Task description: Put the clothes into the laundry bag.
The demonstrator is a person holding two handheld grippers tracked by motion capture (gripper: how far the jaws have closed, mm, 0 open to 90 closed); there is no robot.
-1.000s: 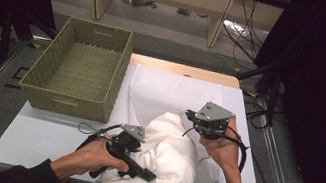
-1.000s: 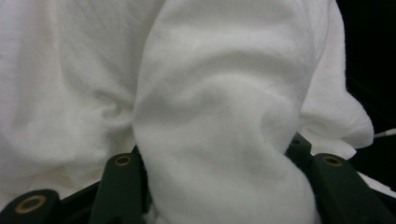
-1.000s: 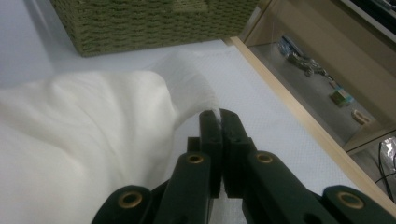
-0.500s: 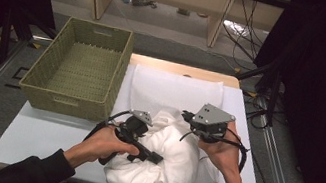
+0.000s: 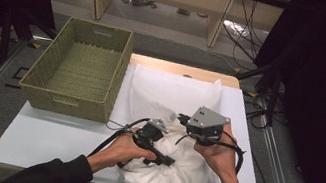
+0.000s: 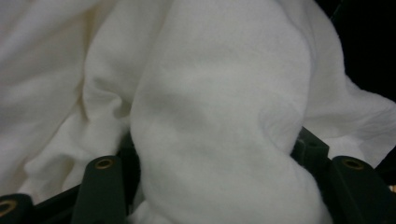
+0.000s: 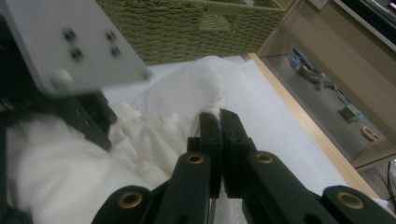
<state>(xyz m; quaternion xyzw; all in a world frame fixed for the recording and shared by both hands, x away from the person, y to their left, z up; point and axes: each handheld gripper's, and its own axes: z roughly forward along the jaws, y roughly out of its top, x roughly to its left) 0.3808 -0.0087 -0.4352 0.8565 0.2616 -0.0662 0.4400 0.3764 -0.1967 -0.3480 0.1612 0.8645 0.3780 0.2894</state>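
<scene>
From the high view, my left gripper lies low over a bunched white cloth at the near edge of the table, my hand wrapped round its body. My right gripper sits just beside it, its grey plate on top, and points toward the left across the cloth. The far part of the cloth lies spread flat toward the table's back edge. A woven basket stands at the table's left, just beside the cloth's flat part.

In the left gripper view, a thick fold of the cloth bulges up between my jaws. They stand apart on either side of it and have just been opening; I cannot tell whether the pads press on the fold.

In the right gripper view, my fingers are pressed together, pinching a thin ridge of the cloth that rises from their tips. The left gripper's grey plate and dark body fill the upper left, close by. Beyond the cloth stands the basket's woven wall, and the table's wooden edge runs off to the right.
</scene>
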